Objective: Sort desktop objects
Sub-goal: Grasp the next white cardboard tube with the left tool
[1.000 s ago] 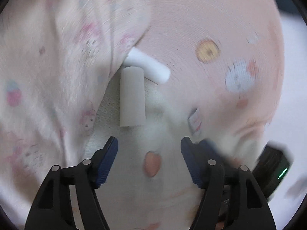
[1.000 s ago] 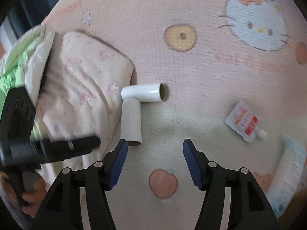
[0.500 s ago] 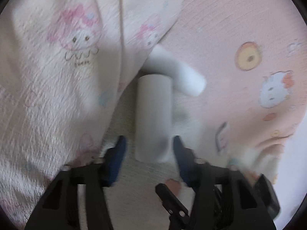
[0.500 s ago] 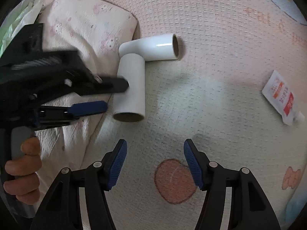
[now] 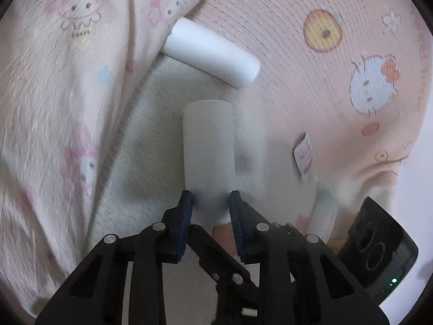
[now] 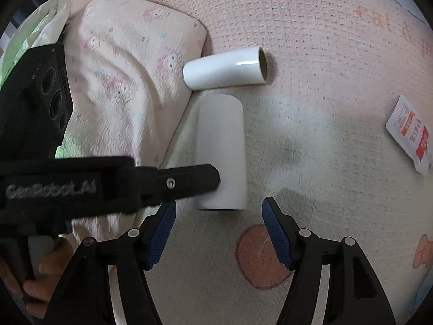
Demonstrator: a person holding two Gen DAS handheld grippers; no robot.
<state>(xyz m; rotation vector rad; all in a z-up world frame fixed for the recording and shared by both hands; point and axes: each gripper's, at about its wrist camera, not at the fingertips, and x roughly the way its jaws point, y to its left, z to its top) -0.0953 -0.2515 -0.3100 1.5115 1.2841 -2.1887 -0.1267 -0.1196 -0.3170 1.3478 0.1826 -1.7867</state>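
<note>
Nearest the lens in the left wrist view, the left gripper [image 5: 210, 203] has just been closing, and its blue pads now sit clamped against the near end of the nearer white tube [image 5: 207, 146], which a second ago lay well ahead of wide-open jaws. That tube still rests on the pale patch of the patterned mat [image 5: 311, 86], pointing away from the camera; it does not look lifted yet. In the right wrist view the same tube [image 6: 220, 151] shows with the left tool's black finger [image 6: 189, 181] pressed to its side. The right gripper [image 6: 219, 230] hovers just short of the tube's open end, its jaws apart with nothing between them. Just beyond lies the second white tube [image 6: 227, 70], crosswise, one end tucked against the folded pink cloth [image 6: 121, 81] and close to the first tube's far end. Further right, well apart, a small orange-and-white sachet [image 6: 410, 135] lies flat on the mat. With the grip apparently made, the first tube seems ready to be picked up and sorted; the crosswise tube would likely be the right tool's to take.
</note>
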